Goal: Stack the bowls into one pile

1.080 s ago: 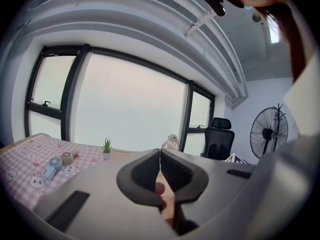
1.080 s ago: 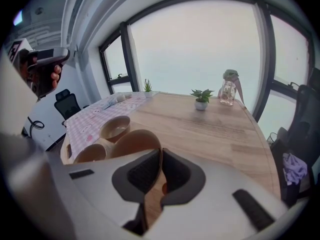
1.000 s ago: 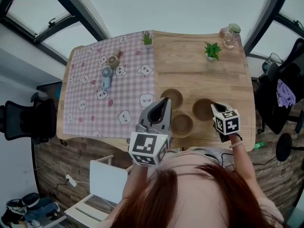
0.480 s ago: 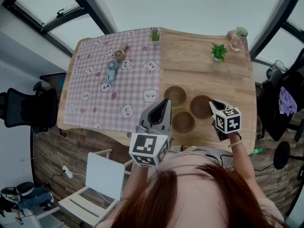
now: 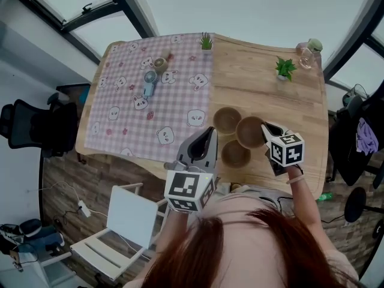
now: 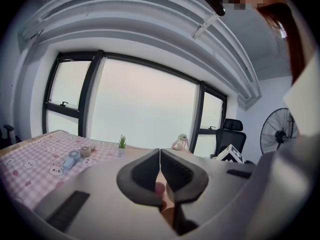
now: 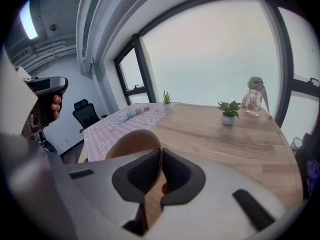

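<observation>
Bowl [image 5: 249, 131] pinched in the right gripper [image 5: 266, 128] should stay flat and drop into the next bowl [image 5: 227, 120], left of that gripper. Left gripper [image 5: 209, 132] is closed, empty.

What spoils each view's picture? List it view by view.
Head view: fisheye bows the table edges. Left gripper view: black round vignette, window blown out white. Right gripper view: same vignette, window glare, wooden bowl looming large near the lens.

3 round wooden bowls, empty, grouped nr front edge of desk [image 5: 300, 104], bare-wood side: rear bowl [image 5: 227, 120], front bowl [image 5: 235, 154], right bowl [image 5: 249, 132] w/ rim pinched in right claw [image 5: 264, 127].
</observation>
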Tool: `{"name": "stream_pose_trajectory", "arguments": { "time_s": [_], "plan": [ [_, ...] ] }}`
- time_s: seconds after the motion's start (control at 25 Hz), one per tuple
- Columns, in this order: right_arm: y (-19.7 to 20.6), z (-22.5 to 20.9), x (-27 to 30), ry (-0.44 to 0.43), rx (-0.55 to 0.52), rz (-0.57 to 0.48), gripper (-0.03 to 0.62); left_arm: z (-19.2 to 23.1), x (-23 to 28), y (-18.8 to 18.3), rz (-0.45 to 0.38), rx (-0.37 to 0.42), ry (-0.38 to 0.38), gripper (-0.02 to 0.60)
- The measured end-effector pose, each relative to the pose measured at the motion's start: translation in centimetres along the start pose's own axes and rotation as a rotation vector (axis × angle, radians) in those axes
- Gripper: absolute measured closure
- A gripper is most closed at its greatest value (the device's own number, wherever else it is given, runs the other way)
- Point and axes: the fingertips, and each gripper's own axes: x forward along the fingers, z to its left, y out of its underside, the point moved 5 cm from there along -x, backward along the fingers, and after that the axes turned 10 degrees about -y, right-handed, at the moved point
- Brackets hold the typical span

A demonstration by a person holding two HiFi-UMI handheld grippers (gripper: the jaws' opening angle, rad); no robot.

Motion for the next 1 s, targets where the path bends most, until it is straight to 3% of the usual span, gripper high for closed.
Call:
{"name": "stream_pose_trajectory", "arguments": {
  "time_s": [1.0],
  "plan": [
    [-2.5,2.7,5.6,-0.091,0.018,-0.034,0.577,2.9,-1.8,0.5,0.007,-0.017,-0.091,0.569]
  ]
}}
